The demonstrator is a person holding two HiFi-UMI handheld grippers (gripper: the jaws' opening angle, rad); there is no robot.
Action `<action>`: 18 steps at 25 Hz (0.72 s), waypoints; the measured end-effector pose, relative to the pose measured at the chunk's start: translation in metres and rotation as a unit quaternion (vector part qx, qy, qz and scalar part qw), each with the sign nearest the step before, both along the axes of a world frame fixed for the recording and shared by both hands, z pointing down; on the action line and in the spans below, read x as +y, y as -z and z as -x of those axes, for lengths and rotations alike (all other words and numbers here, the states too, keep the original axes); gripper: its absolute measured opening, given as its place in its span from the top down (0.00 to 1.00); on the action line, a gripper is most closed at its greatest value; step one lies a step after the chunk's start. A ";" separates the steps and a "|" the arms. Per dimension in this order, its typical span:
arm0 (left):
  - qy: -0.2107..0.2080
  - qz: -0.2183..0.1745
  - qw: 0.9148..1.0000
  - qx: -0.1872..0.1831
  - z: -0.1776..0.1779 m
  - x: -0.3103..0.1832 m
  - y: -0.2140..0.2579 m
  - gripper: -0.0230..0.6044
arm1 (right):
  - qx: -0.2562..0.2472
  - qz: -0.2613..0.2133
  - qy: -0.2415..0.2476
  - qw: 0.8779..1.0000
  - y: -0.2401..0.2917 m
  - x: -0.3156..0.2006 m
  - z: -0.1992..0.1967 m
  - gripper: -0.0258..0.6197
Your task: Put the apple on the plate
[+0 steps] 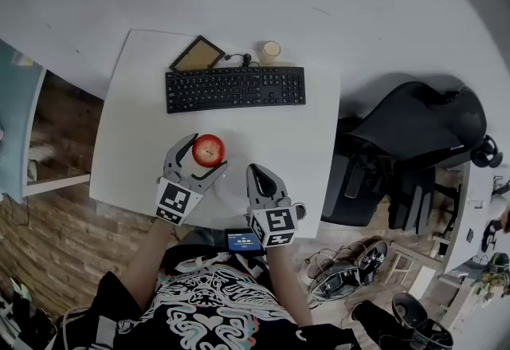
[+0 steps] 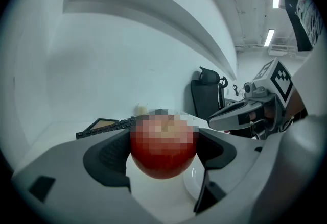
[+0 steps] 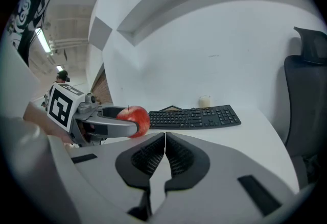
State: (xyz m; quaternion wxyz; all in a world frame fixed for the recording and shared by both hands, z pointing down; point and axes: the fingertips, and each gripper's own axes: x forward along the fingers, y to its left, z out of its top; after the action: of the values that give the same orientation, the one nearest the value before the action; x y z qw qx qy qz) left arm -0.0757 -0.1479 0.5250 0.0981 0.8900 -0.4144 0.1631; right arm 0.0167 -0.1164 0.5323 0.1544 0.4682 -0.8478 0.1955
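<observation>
Grey left gripper [image 1: 208, 152], centre-left: jaws part-open, clamping the fruit. Grey right gripper [image 1: 256, 171]: jaws fully together, empty. White rectangular desk [image 1: 135, 109]; black keyboard [image 1: 235, 88] upper centre; white round plate [image 2: 191, 184] just lower right of held round red apple [image 1: 209, 149].

A white rectangular table [image 1: 135, 125] is carrying a few things, most of them gathered along its far side. A black computer keyboard [image 1: 235, 88] is lying flat there, its long side running parallel to the far edge. Just beyond the keyboard's left end, a dark-framed tan flat panel [image 1: 197, 55] is lying at a slant to the table's edges. A small cream-coloured cylindrical cup [image 1: 270, 51] is standing upright just behind the keyboard's right half. A thin black cable [image 1: 234, 59] is curling between the panel and the cup. A white round plate [image 2: 190, 183] is resting near the front edge, barely showing against the white top. The middle of the table is lying bare.
</observation>
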 end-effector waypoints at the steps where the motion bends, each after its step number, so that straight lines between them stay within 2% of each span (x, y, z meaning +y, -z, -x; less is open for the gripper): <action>1: -0.004 0.000 1.000 -0.002 -0.001 0.001 -0.001 0.33 | 0.000 -0.001 -0.004 1.000 0.000 0.001 -0.002 0.91; 10: -0.060 0.019 0.998 -0.009 -0.040 0.023 -0.017 0.33 | 0.000 0.002 -0.053 0.999 -0.001 0.020 -0.037 0.91; 18: -0.122 0.018 0.992 -0.009 -0.085 0.045 -0.018 0.33 | 0.001 0.009 -0.096 0.995 -0.006 0.042 -0.071 0.91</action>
State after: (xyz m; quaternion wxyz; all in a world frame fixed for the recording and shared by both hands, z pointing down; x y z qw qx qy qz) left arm 0.0094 -0.1032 0.5432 0.0894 0.9306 -0.3003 0.1893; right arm 0.0877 -0.0744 0.5387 0.1396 0.5466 -0.7968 0.2163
